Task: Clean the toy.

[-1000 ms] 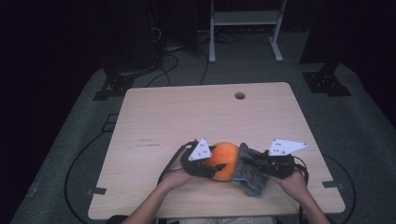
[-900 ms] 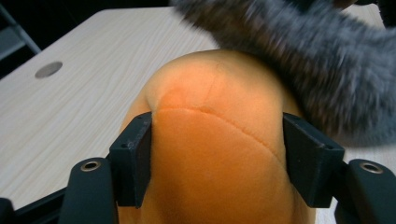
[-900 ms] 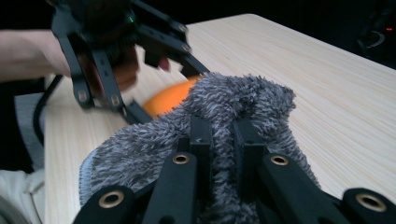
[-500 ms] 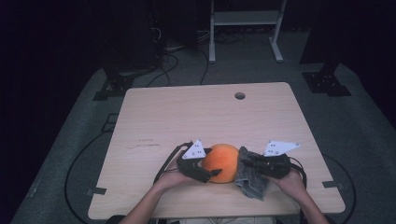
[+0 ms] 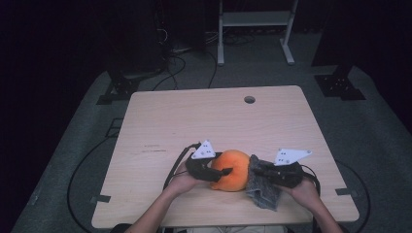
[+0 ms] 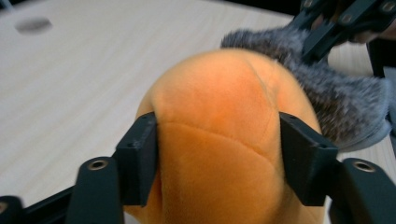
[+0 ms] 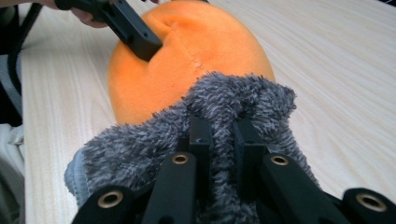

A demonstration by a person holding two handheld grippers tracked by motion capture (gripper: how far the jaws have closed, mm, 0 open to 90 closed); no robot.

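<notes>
The orange plush ball [image 6: 219, 126] hides its own bottom. The left gripper [image 6: 219, 158], whose jaws have just been closing, squeezes it. Beside it, the right gripper [image 7: 223, 140] pinches a grey fuzzy cloth [image 7: 243, 100] tightly.

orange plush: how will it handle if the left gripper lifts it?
Probably soft: the plush dents where the left gripper squeezes it. Its fuzzy fabric should resist slipping. It looks rounded, so it may roll if released, though the grey fuzzy cloth against it might check that.
</notes>
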